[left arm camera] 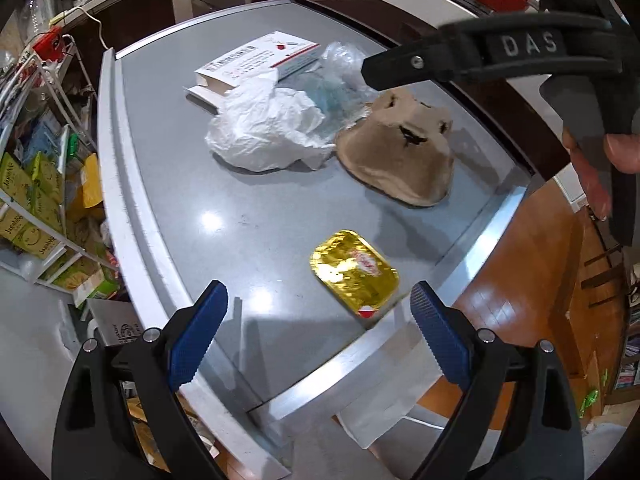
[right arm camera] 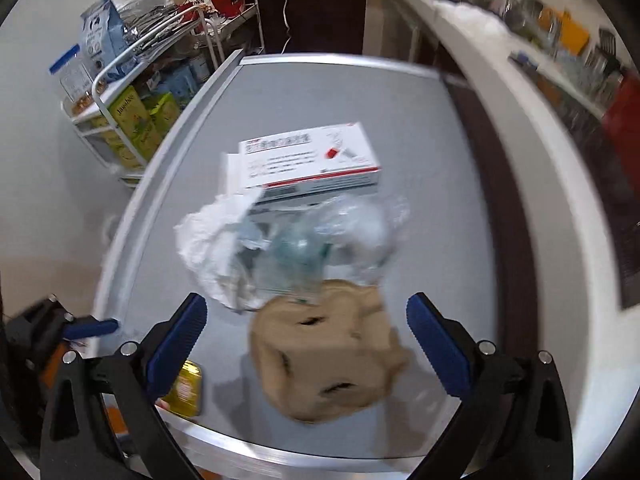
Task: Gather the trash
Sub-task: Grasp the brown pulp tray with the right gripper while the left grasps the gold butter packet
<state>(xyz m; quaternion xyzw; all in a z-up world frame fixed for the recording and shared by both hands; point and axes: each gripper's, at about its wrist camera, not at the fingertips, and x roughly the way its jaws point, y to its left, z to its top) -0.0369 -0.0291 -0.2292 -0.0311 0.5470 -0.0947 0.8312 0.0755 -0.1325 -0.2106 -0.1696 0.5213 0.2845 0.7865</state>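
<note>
On the grey table top (left arm camera: 192,184) lie a gold foil tray lid (left arm camera: 355,273), a crumpled brown paper bag (left arm camera: 400,152), a crumpled white plastic bag (left arm camera: 264,132), clear plastic wrap (left arm camera: 340,80) and a white and red box (left arm camera: 260,62). My left gripper (left arm camera: 316,340) is open and empty, just short of the gold lid. My right gripper (right arm camera: 306,352) is open and empty above the brown bag (right arm camera: 332,364). The white bag (right arm camera: 212,248), the clear wrap (right arm camera: 340,232), the box (right arm camera: 312,160) and the gold lid (right arm camera: 186,390) also show in the blurred right wrist view.
A white wire rack (left arm camera: 52,184) with green cartons stands left of the table. A white counter (right arm camera: 500,92) with clutter runs along the right. A white paper bag (left arm camera: 392,392) hangs below the table's near edge. The right gripper's body (left arm camera: 500,56) hangs over the table's far right.
</note>
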